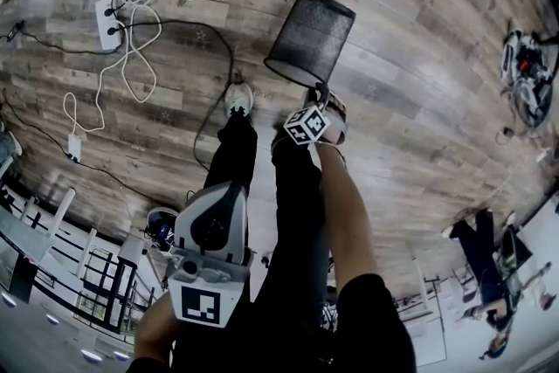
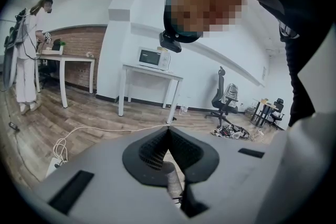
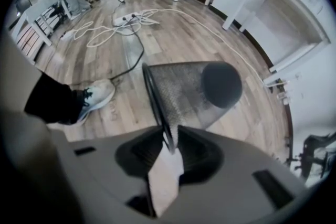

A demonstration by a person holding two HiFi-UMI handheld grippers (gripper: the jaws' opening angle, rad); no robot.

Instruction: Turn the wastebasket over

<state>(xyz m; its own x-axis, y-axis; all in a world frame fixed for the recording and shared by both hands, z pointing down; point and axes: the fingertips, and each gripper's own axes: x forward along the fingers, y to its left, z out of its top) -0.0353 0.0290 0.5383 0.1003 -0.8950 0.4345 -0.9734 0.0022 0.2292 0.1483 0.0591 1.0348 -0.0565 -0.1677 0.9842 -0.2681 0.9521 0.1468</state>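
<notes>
The one black wire-mesh wastebasket (image 1: 313, 35) lies on its side on the wooden plank floor (image 1: 419, 83), in the upper middle of the head view. Its open mouth faces the person's feet, and its closed round bottom points away. The right gripper (image 1: 321, 94) comes down on the near part of the thin rim (image 3: 157, 107). In the right gripper view the rim runs straight into the narrow gap, and the two jaws are clenched on it.

The left gripper (image 1: 223, 192) hangs in the lower left of the head view, well apart from the wastebasket. Its jaws are pressed together with nothing between them.

Two shoes stand just below the wastebasket. One white sneaker (image 1: 238, 99) is clear to see, while the other is partly hidden behind the right gripper. In the upper left lies one white power strip (image 1: 108, 22) with looped white cables (image 1: 131, 57), and one black cable (image 1: 229, 57) runs towards the sneaker.
</notes>
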